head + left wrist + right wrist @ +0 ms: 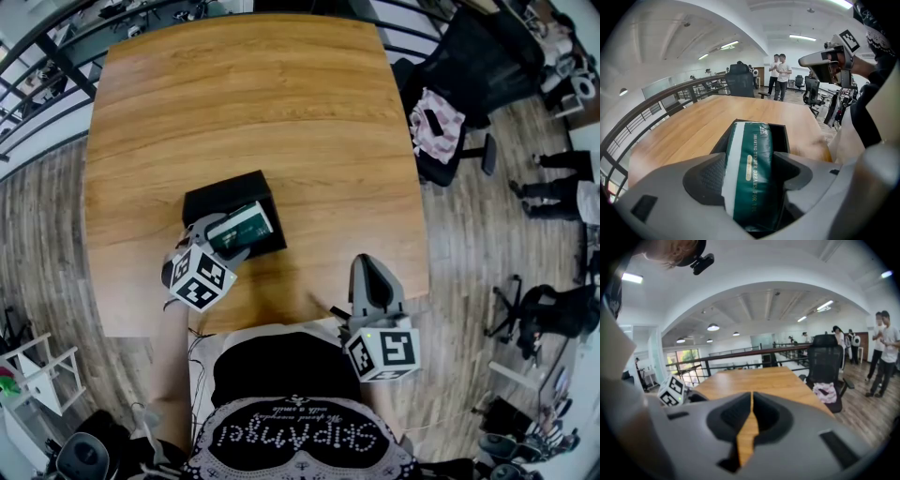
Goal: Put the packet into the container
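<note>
Grey left claw [230, 234] and right claw [366, 267] each carry 1 black-and-white marker cube [200, 277].

Your left tool [225, 240] grips a green packet [246, 225] at the open black container [223, 194], which sits on the wooden surface [253, 103] toward its near left. Your right tool [372, 277] hangs at the surface's near edge, well apart from the container. A black office chair [469, 61] stands at the right.

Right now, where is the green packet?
The green packet is left of centre in the head view, clamped in the left tongs over the black container on the wooden table.
</note>
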The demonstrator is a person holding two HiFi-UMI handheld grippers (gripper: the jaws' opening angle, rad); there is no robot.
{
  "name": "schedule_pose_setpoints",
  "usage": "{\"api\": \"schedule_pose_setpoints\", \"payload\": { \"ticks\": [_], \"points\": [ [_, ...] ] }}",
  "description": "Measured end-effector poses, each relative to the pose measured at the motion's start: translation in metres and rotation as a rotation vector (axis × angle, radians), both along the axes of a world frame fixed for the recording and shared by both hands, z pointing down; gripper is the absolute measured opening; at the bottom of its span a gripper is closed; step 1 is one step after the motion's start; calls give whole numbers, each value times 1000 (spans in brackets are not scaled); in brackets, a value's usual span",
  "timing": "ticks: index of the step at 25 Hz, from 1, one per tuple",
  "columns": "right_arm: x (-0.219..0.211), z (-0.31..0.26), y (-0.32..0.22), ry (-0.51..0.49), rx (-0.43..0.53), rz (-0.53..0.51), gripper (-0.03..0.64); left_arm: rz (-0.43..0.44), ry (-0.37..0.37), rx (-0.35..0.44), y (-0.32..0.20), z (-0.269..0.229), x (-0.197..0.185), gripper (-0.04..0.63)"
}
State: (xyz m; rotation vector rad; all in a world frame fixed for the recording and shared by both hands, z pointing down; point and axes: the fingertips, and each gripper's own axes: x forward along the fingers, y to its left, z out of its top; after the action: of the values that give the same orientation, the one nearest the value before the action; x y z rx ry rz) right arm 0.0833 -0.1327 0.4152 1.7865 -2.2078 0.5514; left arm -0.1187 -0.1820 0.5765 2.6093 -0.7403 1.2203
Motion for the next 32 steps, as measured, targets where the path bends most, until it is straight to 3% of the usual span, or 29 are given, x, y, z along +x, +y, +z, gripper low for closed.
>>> {"api": "schedule_pose_setpoints", "payload": {
  "ticks": [6, 21, 25, 32],
  "points": [
    [-3, 1, 1, -6, 4, -8, 38, 17, -77, -33, -6, 14, 10, 341],
    [-7, -6, 9, -9, 25, -35, 38, -26, -75, -9, -5, 4, 6, 344],
    [-10, -7, 10, -9, 31, -46, 38, -118, 33, 63, -12, -30, 0, 344],
    [-24, -13, 8, -14, 52, -84, 38, -313, 348, 236, -24, -131, -21, 325]
  ]
}}
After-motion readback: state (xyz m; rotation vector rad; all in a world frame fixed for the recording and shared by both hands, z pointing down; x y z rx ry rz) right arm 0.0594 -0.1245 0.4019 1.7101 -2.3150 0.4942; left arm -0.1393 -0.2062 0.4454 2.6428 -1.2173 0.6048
